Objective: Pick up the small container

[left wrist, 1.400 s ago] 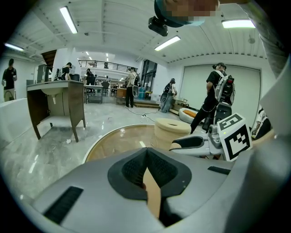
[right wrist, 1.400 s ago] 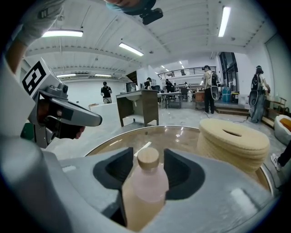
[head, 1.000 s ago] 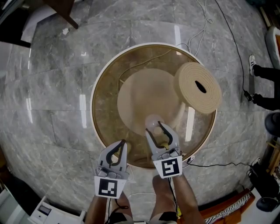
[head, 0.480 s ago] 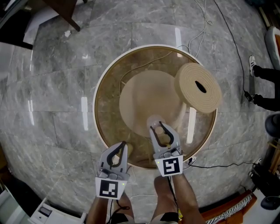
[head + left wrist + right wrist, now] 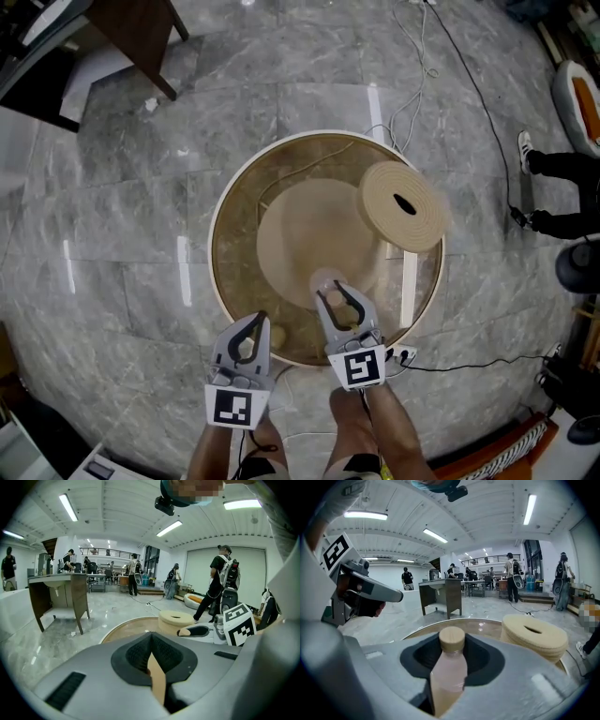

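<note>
The right gripper (image 5: 337,298) has just been closing its jaws. Now they squeeze the small bottle (image 5: 449,667) around its pink middle. The bottle stands straight up, with its wooden cap (image 5: 452,639) poking above the jaws, over the near side of the round glass table (image 5: 214,251). The left gripper (image 5: 255,323) is pinched shut with nothing inside, just beside it. I think the right hand should lift straight up.

Small container (image 5: 449,667) in right tool (image 5: 336,293); disc (image 5: 403,204) on table (image 5: 234,234) behind.
</note>
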Demonstrator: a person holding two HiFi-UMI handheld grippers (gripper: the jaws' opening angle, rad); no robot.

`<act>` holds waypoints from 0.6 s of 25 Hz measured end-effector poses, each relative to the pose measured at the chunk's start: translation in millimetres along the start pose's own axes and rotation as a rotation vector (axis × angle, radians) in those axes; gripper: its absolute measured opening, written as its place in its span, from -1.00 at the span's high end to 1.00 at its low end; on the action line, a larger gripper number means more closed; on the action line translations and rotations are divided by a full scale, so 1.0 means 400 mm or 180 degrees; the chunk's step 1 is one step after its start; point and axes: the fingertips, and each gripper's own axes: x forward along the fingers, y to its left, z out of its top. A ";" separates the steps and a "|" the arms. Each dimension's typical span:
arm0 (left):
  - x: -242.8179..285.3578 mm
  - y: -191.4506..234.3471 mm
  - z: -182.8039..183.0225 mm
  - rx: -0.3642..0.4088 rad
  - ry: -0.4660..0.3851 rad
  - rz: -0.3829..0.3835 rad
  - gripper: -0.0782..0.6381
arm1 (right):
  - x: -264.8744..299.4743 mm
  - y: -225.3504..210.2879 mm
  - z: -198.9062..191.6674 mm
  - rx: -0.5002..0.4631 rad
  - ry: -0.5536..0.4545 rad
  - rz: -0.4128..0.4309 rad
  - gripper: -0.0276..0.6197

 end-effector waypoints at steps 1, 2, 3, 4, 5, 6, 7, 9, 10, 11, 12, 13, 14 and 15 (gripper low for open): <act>-0.009 -0.005 0.023 0.0018 -0.0028 -0.0001 0.73 | -0.012 -0.002 0.022 -0.0007 -0.0013 -0.0005 0.50; -0.019 -0.010 0.045 0.0032 -0.0050 -0.0003 0.73 | -0.025 -0.003 0.046 -0.0015 -0.0025 -0.0013 0.50; -0.031 -0.016 0.067 0.0039 -0.0071 -0.0006 0.73 | -0.039 -0.005 0.070 -0.0017 -0.0038 -0.0023 0.50; -0.044 -0.022 0.090 0.0044 -0.0095 -0.0010 0.73 | -0.053 -0.006 0.096 -0.0013 -0.0050 -0.0034 0.50; -0.058 -0.027 0.114 0.0053 -0.0122 -0.0015 0.73 | -0.067 -0.006 0.123 -0.0005 -0.0063 -0.0042 0.50; -0.072 -0.031 0.139 0.0073 -0.0149 -0.0018 0.73 | -0.081 -0.005 0.151 0.0001 -0.0078 -0.0047 0.50; -0.086 -0.035 0.163 0.0099 -0.0177 -0.0023 0.73 | -0.095 -0.005 0.181 0.0002 -0.0098 -0.0050 0.50; -0.110 -0.043 0.214 0.0147 -0.0233 -0.0034 0.73 | -0.122 -0.009 0.240 -0.0013 -0.0163 -0.0059 0.50; -0.120 -0.047 0.240 0.0166 -0.0261 -0.0038 0.73 | -0.136 -0.013 0.269 -0.0024 -0.0209 -0.0066 0.50; -0.130 -0.051 0.267 0.0182 -0.0288 -0.0040 0.73 | -0.150 -0.017 0.297 -0.0026 -0.0247 -0.0075 0.50; -0.141 -0.056 0.294 0.0194 -0.0314 -0.0041 0.73 | -0.165 -0.021 0.326 -0.0017 -0.0264 -0.0084 0.50; -0.152 -0.062 0.321 0.0206 -0.0339 -0.0045 0.73 | -0.182 -0.024 0.355 -0.0004 -0.0275 -0.0097 0.50; -0.165 -0.069 0.348 0.0223 -0.0363 -0.0053 0.73 | -0.199 -0.028 0.384 0.0007 -0.0299 -0.0113 0.50; -0.179 -0.077 0.376 0.0244 -0.0387 -0.0063 0.73 | -0.218 -0.031 0.412 0.0021 -0.0335 -0.0130 0.50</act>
